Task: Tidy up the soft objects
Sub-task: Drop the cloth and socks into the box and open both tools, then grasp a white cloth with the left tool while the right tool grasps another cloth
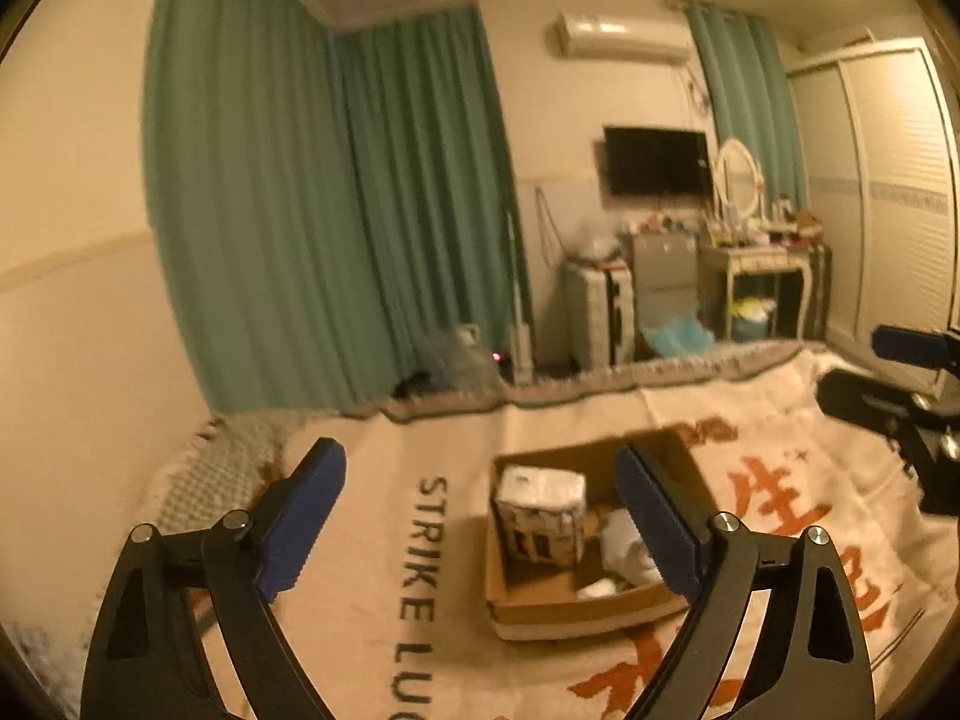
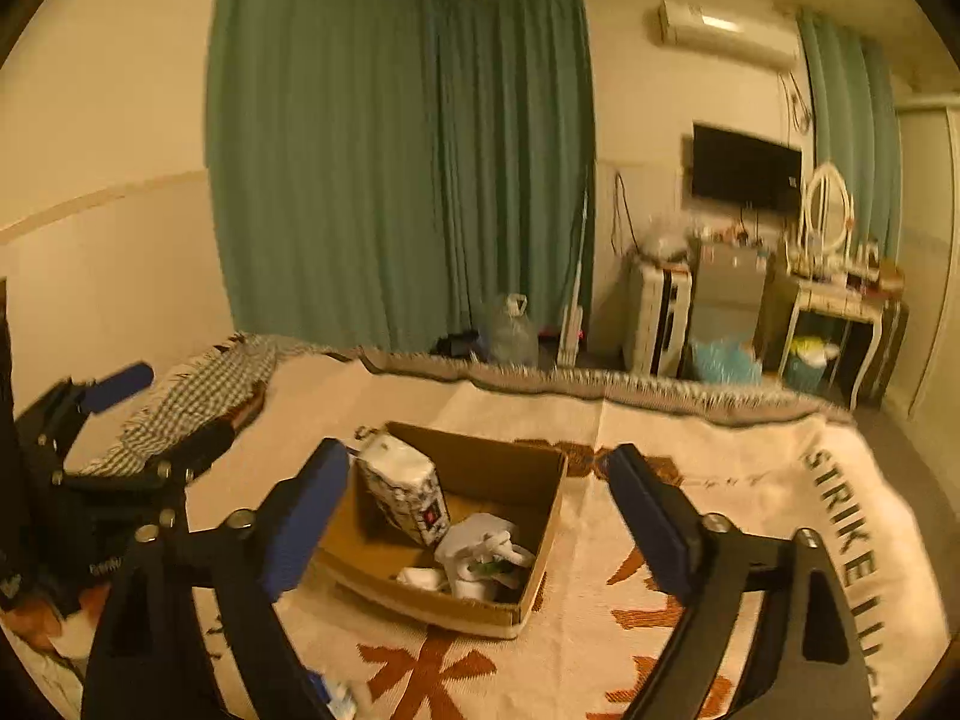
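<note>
An open cardboard box [image 1: 534,609] [image 2: 543,516] lies on a cream blanket on the bed. Inside it stands a white patterned tissue pack [image 1: 540,516] [image 2: 405,489] beside crumpled white soft items [image 1: 627,543] [image 2: 483,555]. My left gripper [image 1: 480,516] is open and empty, held above and in front of the box. My right gripper [image 2: 477,516] is open and empty, also above the box. Each gripper shows at the edge of the other's view, the right one [image 1: 888,396] and the left one [image 2: 114,438].
The cream blanket [image 1: 372,540] [image 2: 720,480] has black letters and orange characters. A checked cloth [image 1: 210,474] [image 2: 198,396] lies at the bed's left edge. Beyond the bed are green curtains [image 1: 312,210], a water jug [image 2: 513,333], a dresser [image 1: 762,282] and a television [image 1: 657,159].
</note>
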